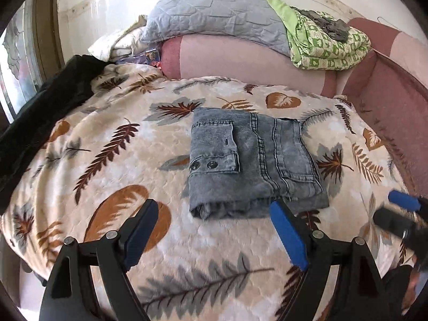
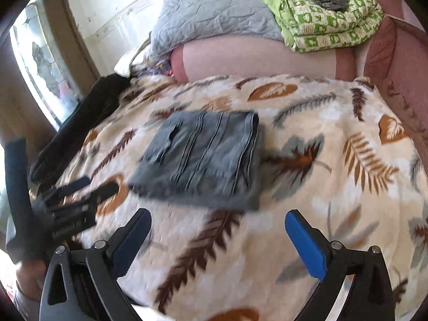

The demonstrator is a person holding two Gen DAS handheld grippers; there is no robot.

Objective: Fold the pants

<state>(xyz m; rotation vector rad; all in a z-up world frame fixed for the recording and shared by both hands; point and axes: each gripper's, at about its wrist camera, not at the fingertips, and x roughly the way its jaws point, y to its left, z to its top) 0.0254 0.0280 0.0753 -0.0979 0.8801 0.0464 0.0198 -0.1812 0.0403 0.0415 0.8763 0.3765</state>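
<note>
The grey denim pants (image 1: 251,160) lie folded into a compact rectangle on the leaf-patterned blanket (image 1: 107,139), a buttoned pocket flap facing up. My left gripper (image 1: 214,204) stands open just short of their near edge, nothing between its blue pads. In the right wrist view the folded pants (image 2: 203,157) appear blurred, and my right gripper (image 2: 217,213) is open wide over the bare blanket (image 2: 334,160) just in front of them, holding nothing. The right gripper (image 1: 393,210) also shows at the right edge of the left wrist view, and the left gripper (image 2: 93,186) at the left of the right wrist view.
A black garment (image 1: 45,117) lies along the blanket's left side. Behind are a pink cushion (image 1: 240,58), a grey quilt (image 1: 214,13) and a folded green patterned blanket (image 1: 329,45). A dark pink padded edge (image 1: 388,101) borders the right. A window (image 2: 45,61) is at left.
</note>
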